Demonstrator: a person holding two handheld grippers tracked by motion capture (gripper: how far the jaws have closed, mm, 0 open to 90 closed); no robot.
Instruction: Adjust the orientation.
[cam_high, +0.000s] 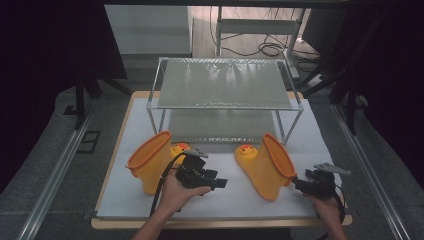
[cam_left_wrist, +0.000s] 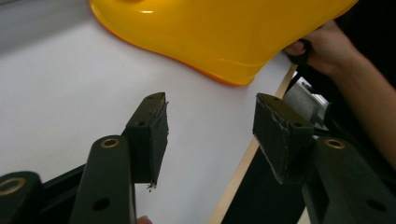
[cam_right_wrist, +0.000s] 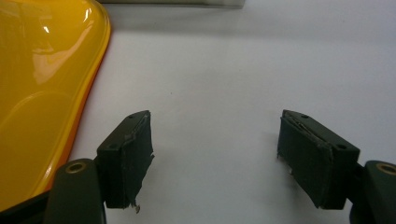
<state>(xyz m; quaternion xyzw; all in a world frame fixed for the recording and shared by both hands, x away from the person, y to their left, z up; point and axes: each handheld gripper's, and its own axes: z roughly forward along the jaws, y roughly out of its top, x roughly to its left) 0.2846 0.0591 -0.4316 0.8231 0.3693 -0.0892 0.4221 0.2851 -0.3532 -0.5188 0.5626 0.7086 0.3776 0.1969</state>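
Two yellow rubber boots with duck faces stand on the white mat (cam_high: 225, 192). The left boot (cam_high: 150, 162) leans left, and the right boot (cam_high: 267, 165) leans right. My left gripper (cam_high: 220, 182) hangs just right of the left boot, pointing toward the right one. Its jaws are open with nothing between them (cam_left_wrist: 211, 100), and the right boot (cam_left_wrist: 224, 37) lies ahead of them. My right gripper (cam_high: 299, 184) sits by the right boot's shaft. It is open and empty (cam_right_wrist: 215, 116) over bare mat, with the boot (cam_right_wrist: 42, 84) at its left.
A two-level metal rack (cam_high: 225, 85) with mesh shelves stands at the back of the table, behind the boots. The wooden table edge (cam_left_wrist: 243, 172) runs close under the left gripper. The person's other hand (cam_left_wrist: 327, 51) shows beyond the right boot.
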